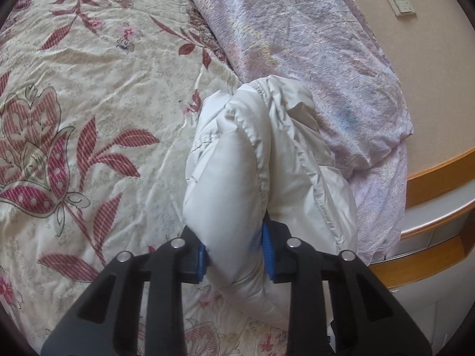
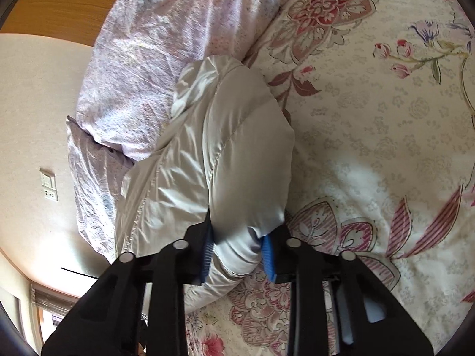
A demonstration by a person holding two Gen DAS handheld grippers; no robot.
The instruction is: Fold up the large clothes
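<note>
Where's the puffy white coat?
On the flowery bedspread, beside the purple quilt, the puffy white coat is pinched by both grippers' fingers.

White padded jacket (image 1: pixel 255 160) hiding most of blue pads (image 1: pixel 268 249), lower end cut off behind black gripper arms at 6 o'clock, wall switch plate (image 1: pixel 399 0) markings too small, lilac bedding (image 2: pixel 154 38) cut off at 12 o'clock

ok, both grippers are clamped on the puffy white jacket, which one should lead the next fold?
Neither clearly. The left gripper and right gripper each pinch a padded roll of the puffy white jacket beside the lilac crinkled duvet. Probably move both together across the floral bedspread.
</note>
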